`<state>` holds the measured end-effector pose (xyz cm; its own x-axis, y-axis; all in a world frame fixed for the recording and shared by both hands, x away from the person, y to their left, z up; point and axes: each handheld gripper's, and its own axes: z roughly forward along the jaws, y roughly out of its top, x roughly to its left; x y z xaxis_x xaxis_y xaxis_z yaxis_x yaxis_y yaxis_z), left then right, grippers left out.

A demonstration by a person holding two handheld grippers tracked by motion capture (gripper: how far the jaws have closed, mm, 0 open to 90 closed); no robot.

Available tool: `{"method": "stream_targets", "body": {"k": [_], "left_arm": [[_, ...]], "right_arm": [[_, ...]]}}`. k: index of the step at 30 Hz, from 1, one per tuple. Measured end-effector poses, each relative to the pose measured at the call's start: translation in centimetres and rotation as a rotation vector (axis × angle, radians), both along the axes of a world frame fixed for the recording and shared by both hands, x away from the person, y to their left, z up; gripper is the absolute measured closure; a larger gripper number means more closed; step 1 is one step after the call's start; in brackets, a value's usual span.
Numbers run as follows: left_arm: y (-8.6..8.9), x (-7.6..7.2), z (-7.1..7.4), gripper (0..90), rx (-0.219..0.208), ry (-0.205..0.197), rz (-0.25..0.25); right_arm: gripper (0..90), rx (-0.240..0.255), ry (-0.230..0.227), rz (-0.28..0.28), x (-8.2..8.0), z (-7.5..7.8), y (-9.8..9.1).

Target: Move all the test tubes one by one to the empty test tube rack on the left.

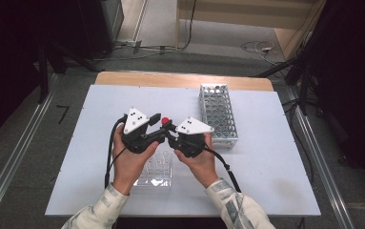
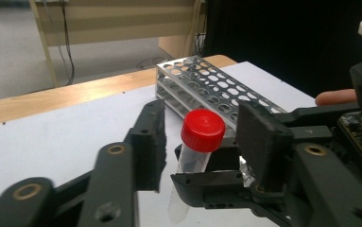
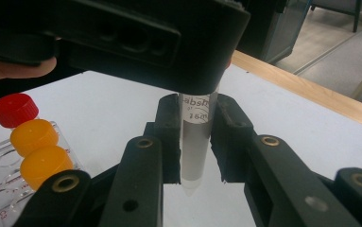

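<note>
A clear tube with a red cap (image 1: 165, 120) hangs upright over the white table between both grippers. My right gripper (image 3: 195, 137) is shut on the tube's body (image 3: 195, 151), pads pressed on both sides below the printed lettering. My left gripper (image 2: 202, 137) comes in from the left at cap height. Its two pads (image 2: 152, 137) stand on either side of the red cap (image 2: 202, 128) with a gap on each side, so it is open. In the high view the left gripper (image 1: 160, 126) and right gripper (image 1: 170, 131) meet nose to nose at the table's middle.
A metal tube rack (image 1: 218, 114) with several empty holes lies at the back right. A clear plastic rack (image 1: 157, 169) sits under the hands, holding a red-capped tube (image 3: 14, 109) and two orange-capped tubes (image 3: 34, 137). The white mat (image 1: 266, 162) covers the wooden table.
</note>
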<state>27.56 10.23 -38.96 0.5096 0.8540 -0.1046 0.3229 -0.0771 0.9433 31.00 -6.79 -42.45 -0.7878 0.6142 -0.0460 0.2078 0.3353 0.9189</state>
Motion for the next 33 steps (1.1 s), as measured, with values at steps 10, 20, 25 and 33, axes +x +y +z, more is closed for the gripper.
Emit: {"method": "stream_targets", "body": {"k": [10,20,25,33], "left_arm": [[-0.3,0.1,-0.2,65.7,0.044,-0.021,-0.001],[-0.3,0.0,-0.2,70.9,0.056,-0.03,0.0],[-0.1,0.0,-0.1,71.1,0.037,-0.044,0.014],[0.9,0.1,0.2,71.2,0.018,-0.053,0.053]], "right_arm": [[71.0,0.001,-0.002,-0.001,0.0,0.1,-0.1],[70.8,0.002,-0.004,0.004,-0.1,0.2,-0.1],[56.6,0.018,0.008,0.021,0.0,0.3,-0.2],[26.7,0.067,0.041,0.018,0.1,0.8,-1.2]]}}
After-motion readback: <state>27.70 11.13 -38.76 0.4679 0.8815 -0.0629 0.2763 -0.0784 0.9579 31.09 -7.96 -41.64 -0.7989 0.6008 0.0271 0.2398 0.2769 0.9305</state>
